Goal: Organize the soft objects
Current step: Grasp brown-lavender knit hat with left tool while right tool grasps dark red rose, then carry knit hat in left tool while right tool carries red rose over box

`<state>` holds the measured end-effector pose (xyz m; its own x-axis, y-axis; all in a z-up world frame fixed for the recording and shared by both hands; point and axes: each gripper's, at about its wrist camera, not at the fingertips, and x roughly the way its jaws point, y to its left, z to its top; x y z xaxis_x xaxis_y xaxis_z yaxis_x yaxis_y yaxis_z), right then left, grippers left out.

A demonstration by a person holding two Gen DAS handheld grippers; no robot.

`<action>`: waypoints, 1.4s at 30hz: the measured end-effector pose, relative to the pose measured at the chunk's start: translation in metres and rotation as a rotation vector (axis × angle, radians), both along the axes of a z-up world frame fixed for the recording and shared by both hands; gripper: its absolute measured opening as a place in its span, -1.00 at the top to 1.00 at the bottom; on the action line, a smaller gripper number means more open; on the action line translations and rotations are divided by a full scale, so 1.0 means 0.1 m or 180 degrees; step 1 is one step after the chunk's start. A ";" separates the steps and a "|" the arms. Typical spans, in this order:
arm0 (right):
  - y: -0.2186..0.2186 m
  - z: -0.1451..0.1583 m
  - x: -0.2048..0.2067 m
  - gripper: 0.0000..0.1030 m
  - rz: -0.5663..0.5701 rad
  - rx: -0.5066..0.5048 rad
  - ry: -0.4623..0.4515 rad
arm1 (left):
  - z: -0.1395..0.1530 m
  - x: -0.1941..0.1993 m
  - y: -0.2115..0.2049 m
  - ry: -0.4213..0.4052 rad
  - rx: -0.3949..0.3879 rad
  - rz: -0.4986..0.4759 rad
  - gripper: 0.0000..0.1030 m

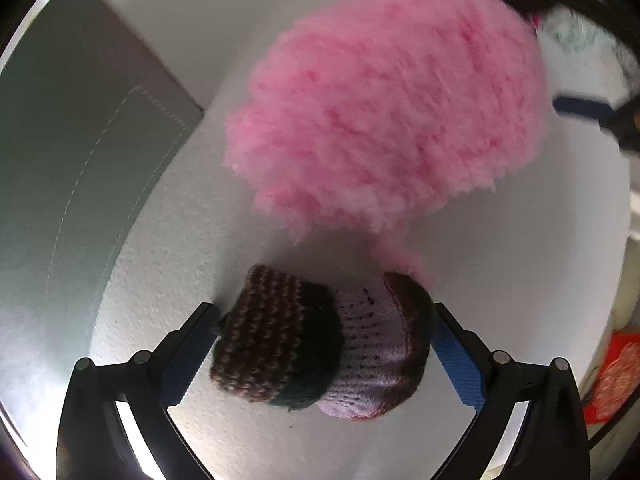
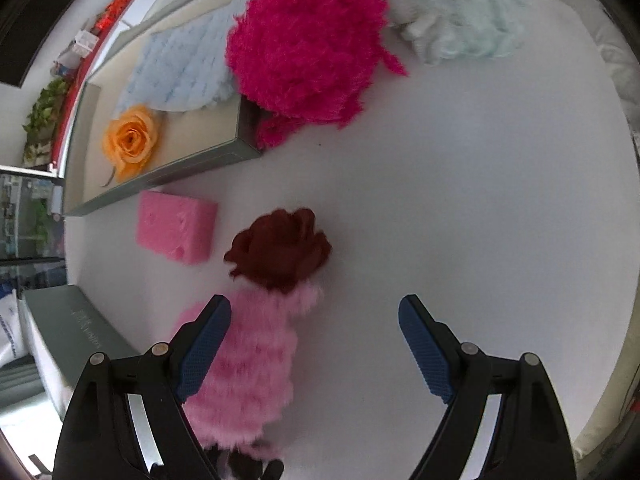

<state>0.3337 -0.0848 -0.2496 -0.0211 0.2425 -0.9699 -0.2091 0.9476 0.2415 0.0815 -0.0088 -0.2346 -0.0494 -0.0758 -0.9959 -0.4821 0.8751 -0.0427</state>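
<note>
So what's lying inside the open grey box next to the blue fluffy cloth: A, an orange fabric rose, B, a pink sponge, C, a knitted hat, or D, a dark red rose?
A: the orange fabric rose lies inside the grey box beside the blue fluffy cloth, while the pink sponge and dark red rose sit outside on the table.
</note>
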 end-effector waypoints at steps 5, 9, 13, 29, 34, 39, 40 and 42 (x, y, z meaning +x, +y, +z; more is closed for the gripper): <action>0.12 -0.15 0.10 -0.71 0.0018 -0.0011 -0.0044 | -0.08 0.12 -0.14 -0.0017 0.0191 -0.0163 -1.00; 0.21 -0.17 0.15 -0.56 0.0061 -0.0033 -0.0124 | -0.10 0.16 -0.13 0.0037 0.0165 -0.0157 -1.00; 0.32 -0.11 0.14 0.34 0.0224 -0.0130 -0.0223 | -0.04 0.18 -0.06 0.0115 0.0127 -0.0129 -1.00; -0.91 0.25 -0.32 0.42 -0.0304 0.0166 -0.0059 | 0.10 0.12 0.10 -0.0055 0.0052 -0.0496 -0.21; -1.34 0.17 -0.83 0.42 -0.0348 0.0134 0.0143 | 0.17 0.03 0.06 -0.0101 0.0002 -0.0661 -0.21; -1.60 0.12 -1.31 0.42 -0.0428 0.0137 0.0354 | 0.22 -0.01 -0.03 -0.0139 -0.0038 -0.0850 -0.21; -1.63 0.13 -1.38 0.42 -0.0429 0.0135 0.0367 | 0.23 -0.03 -0.04 -0.0146 -0.0050 -0.0865 -0.21; -1.67 0.17 -1.52 0.41 -0.0429 0.0132 0.0389 | 0.26 -0.06 -0.03 -0.0160 -0.0076 -0.0888 -0.21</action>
